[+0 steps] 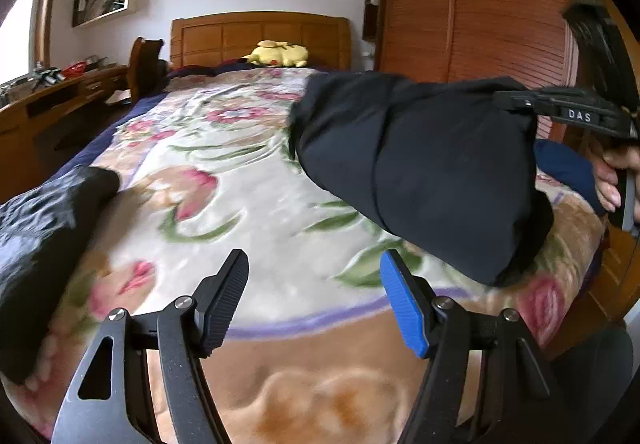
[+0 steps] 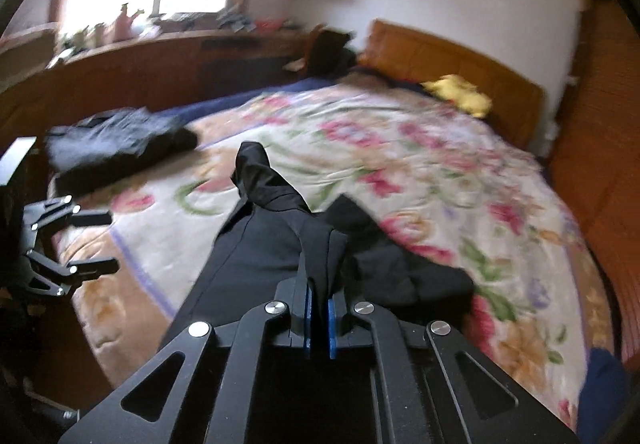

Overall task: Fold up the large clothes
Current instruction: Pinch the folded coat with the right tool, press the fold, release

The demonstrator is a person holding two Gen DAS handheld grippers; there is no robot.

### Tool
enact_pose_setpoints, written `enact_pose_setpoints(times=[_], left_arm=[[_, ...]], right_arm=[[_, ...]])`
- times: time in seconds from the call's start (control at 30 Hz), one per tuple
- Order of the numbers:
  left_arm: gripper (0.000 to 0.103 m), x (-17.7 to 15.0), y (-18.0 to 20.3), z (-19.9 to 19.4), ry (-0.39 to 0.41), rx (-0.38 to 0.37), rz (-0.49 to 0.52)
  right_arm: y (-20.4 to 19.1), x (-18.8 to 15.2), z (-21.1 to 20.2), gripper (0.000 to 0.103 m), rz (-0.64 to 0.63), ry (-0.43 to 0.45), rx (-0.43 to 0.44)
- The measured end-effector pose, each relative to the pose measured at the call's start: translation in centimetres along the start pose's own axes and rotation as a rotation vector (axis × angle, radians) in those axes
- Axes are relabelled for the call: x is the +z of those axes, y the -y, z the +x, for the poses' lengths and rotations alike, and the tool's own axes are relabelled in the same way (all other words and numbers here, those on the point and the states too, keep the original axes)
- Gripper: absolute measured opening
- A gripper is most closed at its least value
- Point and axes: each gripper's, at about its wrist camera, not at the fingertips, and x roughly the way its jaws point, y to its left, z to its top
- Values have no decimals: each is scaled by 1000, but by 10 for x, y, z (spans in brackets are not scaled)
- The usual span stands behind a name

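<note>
A large black garment (image 1: 420,172) hangs over the floral bedspread (image 1: 248,180), lifted at its right end by my right gripper (image 1: 516,102), which is shut on it. In the right wrist view the black garment (image 2: 256,252) runs from the shut blue pads (image 2: 307,308) down onto the floral bedspread (image 2: 420,164), and my right gripper (image 2: 319,304) pinches a fold of it. My left gripper (image 1: 314,276) is open and empty above the bed's near end, left of the garment. It also shows at the left edge of the right wrist view (image 2: 100,240).
A second dark garment (image 1: 36,244) lies bunched at the bed's left edge; it also shows in the right wrist view (image 2: 120,148). A yellow plush toy (image 1: 280,54) sits by the wooden headboard (image 1: 260,32). A desk (image 1: 52,104) stands left, a wardrobe (image 1: 480,4) right.
</note>
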Motion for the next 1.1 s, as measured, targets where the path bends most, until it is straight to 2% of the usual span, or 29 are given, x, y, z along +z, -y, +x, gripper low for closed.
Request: enact_pose_setpoints(times=[0.13,0.27,0.37,0.43,0.73,0.77,0.83,0.9,0.93,1.0,1.1], left_arm=[[69,12,19,14,10,-49,16],[69,24,38,26,18,-79,45],[69,32,50,36,13,-98,54],[69,36,58,40,11,-107,60],[69,69,94,64,20,-163,80],[69,72,99,67,18,-169,87],[69,76,111,76,8,-177,114],[69,74,120,86,-16,-182,142],[69,72,124,91,-29,-187,152],[69,67,129,98,-64,-201,171],[69,56,138,102,-75,-210,209]], right_arm=[[43,-37,-30,4,132,26,-141],[81,-90,-39,4,251,-49,-249],[99,-129,-26,4,322,-139,-269],[98,-145,-19,4,323,-173,-270],[94,-163,-20,4,359,-105,-221],[97,-165,-21,6,370,-94,-207],[106,-170,-18,25,362,-86,-216],[106,-170,-26,34,330,-71,-251],[107,-169,-30,44,333,-58,-255],[109,-168,-43,56,351,-23,-268],[105,-165,-56,58,332,24,-289]])
